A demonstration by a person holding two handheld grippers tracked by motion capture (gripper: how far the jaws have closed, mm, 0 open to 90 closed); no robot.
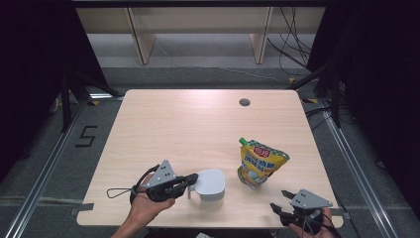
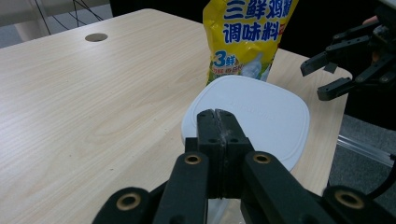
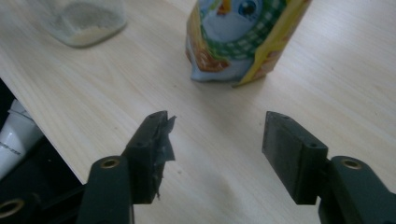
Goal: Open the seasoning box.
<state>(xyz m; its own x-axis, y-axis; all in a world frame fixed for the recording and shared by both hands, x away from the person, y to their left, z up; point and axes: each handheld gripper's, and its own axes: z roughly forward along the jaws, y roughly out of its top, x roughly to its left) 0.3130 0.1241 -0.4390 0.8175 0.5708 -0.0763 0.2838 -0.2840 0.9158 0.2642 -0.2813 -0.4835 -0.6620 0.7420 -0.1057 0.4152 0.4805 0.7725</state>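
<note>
A clear container with a square white lid (image 1: 212, 183) (image 2: 261, 112) stands near the table's front edge, with pale powder inside it (image 3: 86, 21). My left gripper (image 1: 194, 177) (image 2: 218, 114) is shut, its jaws pressed flat together with the tips at the lid's near left rim. Whether a thin part of the lid is pinched I cannot tell. A yellow seasoning pouch (image 1: 260, 166) (image 2: 247, 37) (image 3: 238, 42) stands upright to the right of the container. My right gripper (image 1: 278, 199) (image 3: 215, 135) (image 2: 327, 74) is open at the front right corner, pointing at the pouch, with nothing between its fingers.
The light wooden table (image 1: 188, 129) has a round cable hole (image 1: 244, 102) (image 2: 96, 37) near its far edge. Both hands sit at the front edge. Wooden shelf legs (image 1: 141, 39) and loose cables lie on the floor behind the table.
</note>
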